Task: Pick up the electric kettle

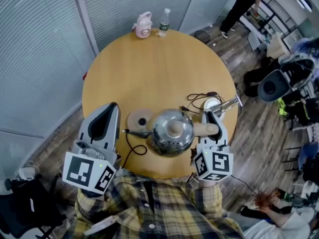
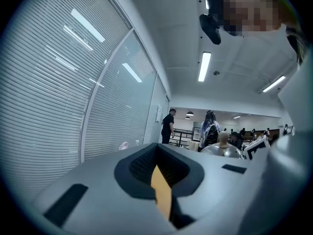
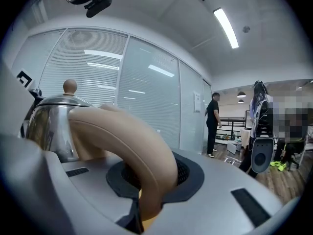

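A steel electric kettle (image 1: pixel 172 132) with a beige knob on its lid sits over the near edge of a round wooden table (image 1: pixel 149 68), just in front of the person's plaid shirt (image 1: pixel 154 203). It is off its round base (image 1: pixel 139 119), which lies bare on the table touching the kettle's left side in the picture, with a black cord (image 1: pixel 134 148) looping from it.

The right gripper (image 1: pixel 210 117) is clamped on the kettle's curved beige handle (image 1: pixel 204 129). The right gripper view shows this closely: the handle fills the narrow space between the dark pads, and the shiny body rises at the left. The head view cannot show whether the kettle is clear of the table top.

The left gripper (image 1: pixel 113 109) hangs to the left of the base, touching nothing. In the left gripper view its jaws are drawn together with only a thin tan sliver between the pads and nothing held; the kettle's dome and knob show small at the right.

Only the head view shows the far table edge, where a pink cup (image 1: pixel 143 25) stands just beside a water bottle (image 1: pixel 164 22); their print is too small to read. Each gripper bears a cube with black-and-white square markers. Both gripper views show glass walls with blinds and a person in black (image 3: pixel 213 124) standing.
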`<state>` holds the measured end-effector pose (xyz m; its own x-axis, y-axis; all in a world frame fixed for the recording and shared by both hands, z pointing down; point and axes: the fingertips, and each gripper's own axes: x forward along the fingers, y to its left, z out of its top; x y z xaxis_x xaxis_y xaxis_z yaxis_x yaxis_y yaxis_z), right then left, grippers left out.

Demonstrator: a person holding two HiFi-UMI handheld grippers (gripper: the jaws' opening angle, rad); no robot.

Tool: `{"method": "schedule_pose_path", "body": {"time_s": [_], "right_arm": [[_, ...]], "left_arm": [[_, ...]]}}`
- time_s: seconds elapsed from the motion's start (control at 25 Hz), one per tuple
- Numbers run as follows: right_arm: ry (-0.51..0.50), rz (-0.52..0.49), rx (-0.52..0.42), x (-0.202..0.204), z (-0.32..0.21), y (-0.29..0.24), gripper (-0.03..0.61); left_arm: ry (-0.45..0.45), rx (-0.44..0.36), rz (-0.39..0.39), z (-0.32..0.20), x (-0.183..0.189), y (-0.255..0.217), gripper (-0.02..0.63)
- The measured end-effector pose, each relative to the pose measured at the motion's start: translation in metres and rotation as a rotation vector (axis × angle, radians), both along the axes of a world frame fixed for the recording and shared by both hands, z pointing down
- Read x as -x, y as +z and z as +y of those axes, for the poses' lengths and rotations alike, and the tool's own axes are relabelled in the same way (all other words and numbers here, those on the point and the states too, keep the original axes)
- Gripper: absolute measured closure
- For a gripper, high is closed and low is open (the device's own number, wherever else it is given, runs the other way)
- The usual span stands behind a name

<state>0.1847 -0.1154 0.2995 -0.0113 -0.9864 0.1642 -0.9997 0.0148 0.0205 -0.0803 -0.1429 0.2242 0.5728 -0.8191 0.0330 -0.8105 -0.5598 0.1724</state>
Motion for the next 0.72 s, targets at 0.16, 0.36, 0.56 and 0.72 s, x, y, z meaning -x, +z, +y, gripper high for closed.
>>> {"method": "schedule_pose_path", "body": {"time_s": [0.16,0.36,0.56,0.72], "right_arm": [[0.007,-0.003,0.003,-0.004,0.007,-0.004,0.511],[0.023,0.002,-0.008,-0.019,0.018,-0.008,0.511],[0.039,0.008,-0.005,-0.020,0.021,-0.008,0.511],[0.039,-0.003,-0.002,-0.016,0.017,-0.004,0.511]], "left_arm": [[0.002,0.013,0.003,-0.001,0.001,0.005,0.611],[0.005,0.005,-0.002,0.005,-0.010,0.002,0.611],[0.009,0.011,-0.011,0.004,-0.012,0.005,0.611],[0.008,0.011,-0.011,0.001,-0.008,0.009,0.612]]}}
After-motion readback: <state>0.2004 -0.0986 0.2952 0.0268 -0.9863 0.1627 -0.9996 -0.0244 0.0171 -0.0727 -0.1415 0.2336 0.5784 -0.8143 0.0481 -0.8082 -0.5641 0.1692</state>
